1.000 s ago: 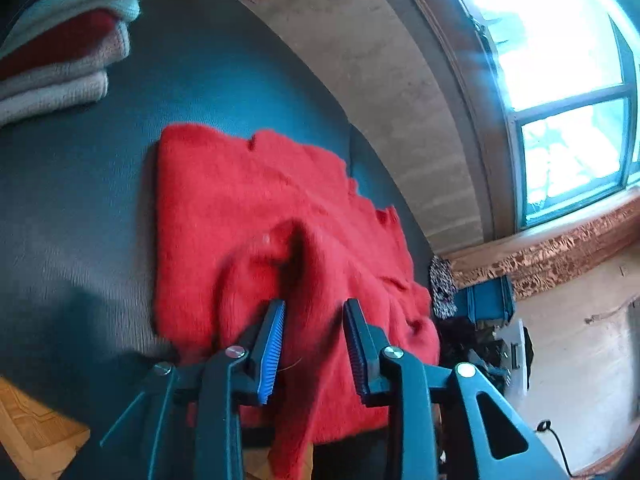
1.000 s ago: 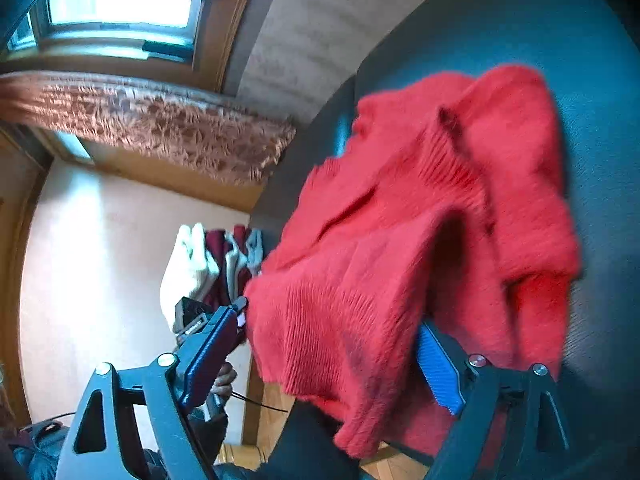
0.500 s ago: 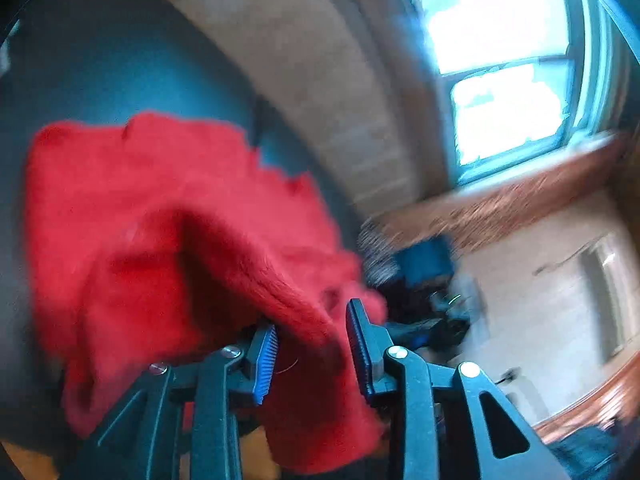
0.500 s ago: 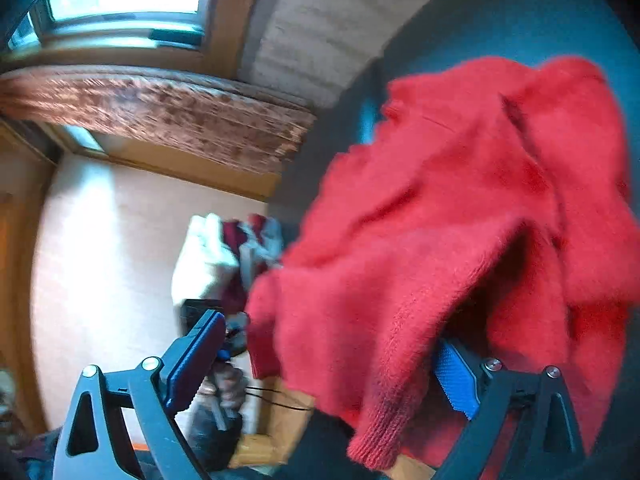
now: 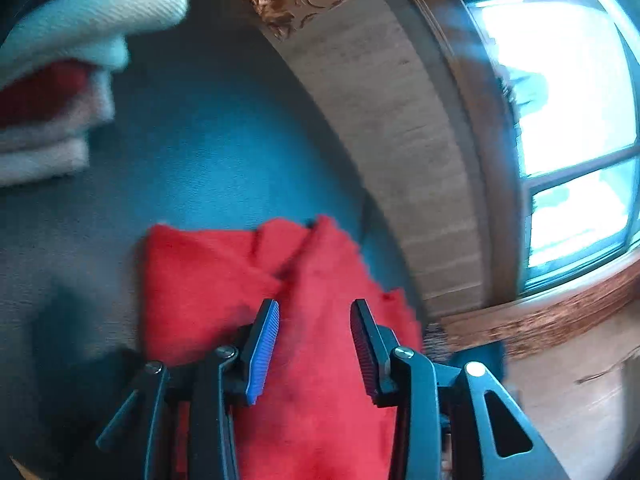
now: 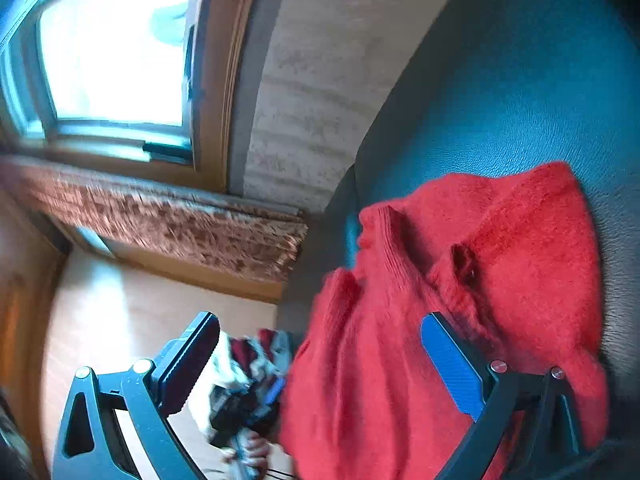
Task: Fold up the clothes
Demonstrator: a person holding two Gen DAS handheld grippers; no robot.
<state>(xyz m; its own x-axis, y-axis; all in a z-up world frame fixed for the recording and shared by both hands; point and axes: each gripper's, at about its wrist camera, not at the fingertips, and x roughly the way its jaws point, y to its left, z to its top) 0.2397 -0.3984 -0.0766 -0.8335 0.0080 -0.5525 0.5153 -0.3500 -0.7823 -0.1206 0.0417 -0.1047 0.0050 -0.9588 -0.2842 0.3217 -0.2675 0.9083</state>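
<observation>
A fuzzy red sweater (image 5: 208, 280) lies bunched on a dark teal leather seat (image 5: 208, 152). My left gripper (image 5: 314, 352) sits low over its near part. Its jaws are opening, red cloth shows in the gap between them, and the pads do not visibly press on it. In the right wrist view the same sweater (image 6: 520, 248) is heaped on the seat (image 6: 520, 80) and hangs over the seat's edge. My right gripper (image 6: 320, 324) is spread wide and still opening. Cloth lies against its right finger (image 6: 452, 364), while its left finger (image 6: 188, 356) is clear.
A stack of folded white and dark red clothes (image 5: 60, 80) sits at the far left of the seat. A pale wall (image 5: 400, 140), a bright window (image 5: 560, 80) and a patterned ledge (image 6: 160, 224) lie beyond. On the floor are loose clothes (image 6: 248, 360), and a person's hand (image 6: 252, 448) shows below them.
The left view swung away and back, and the sweater now sits lower and flatter in it. The right jaws spread wider, and the cloth slid off toward the right finger.
</observation>
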